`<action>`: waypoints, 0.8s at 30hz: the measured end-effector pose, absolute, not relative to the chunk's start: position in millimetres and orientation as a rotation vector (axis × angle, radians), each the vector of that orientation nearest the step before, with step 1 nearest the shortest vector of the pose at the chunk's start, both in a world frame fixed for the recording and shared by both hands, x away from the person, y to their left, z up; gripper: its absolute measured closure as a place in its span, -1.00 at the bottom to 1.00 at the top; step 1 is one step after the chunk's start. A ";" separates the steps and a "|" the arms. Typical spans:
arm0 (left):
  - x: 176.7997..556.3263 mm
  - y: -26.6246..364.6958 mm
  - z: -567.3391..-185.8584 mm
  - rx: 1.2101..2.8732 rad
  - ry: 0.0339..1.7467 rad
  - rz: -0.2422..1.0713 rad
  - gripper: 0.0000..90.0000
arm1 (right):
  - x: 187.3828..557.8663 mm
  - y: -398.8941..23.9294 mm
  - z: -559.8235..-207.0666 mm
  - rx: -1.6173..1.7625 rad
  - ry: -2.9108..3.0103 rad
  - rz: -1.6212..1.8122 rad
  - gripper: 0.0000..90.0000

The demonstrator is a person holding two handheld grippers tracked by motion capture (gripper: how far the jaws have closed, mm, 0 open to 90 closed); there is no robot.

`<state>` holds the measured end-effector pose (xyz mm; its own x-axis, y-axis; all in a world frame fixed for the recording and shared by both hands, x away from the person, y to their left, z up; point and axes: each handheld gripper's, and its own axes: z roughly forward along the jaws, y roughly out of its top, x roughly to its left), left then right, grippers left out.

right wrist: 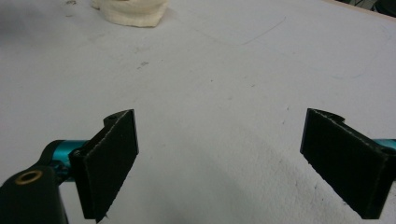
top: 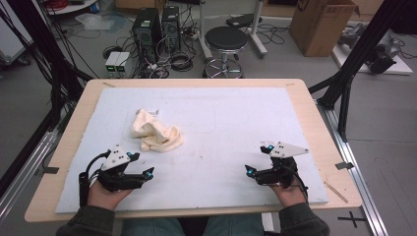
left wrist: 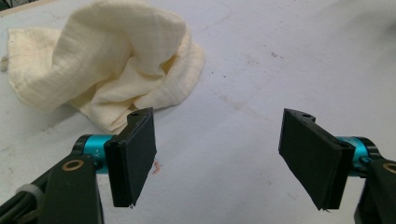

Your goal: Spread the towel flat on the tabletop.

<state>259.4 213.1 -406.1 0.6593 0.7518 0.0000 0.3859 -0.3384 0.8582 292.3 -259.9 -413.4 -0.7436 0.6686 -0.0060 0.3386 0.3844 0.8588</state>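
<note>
no readable text, no labels, brands, numbers or signs on anything in view

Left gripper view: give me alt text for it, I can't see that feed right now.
The left gripper is open and holds nothing, its two black jaws wide apart over the white mat. A crumpled cream cloth lies on the mat just beyond the left-hand jaw in this view, not touching it.
</note>
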 end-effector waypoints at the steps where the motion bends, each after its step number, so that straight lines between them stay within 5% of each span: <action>1: 260.1 213.0 -405.6 1.956 0.887 0.504 -0.38 | 292.3 -259.9 -413.4 0.873 2.294 1.303 -0.76; 24: 265.5 207.1 -397.8 1.940 0.882 0.490 -0.39 | 289.9 -261.8 -412.0 0.884 2.283 1.317 -0.76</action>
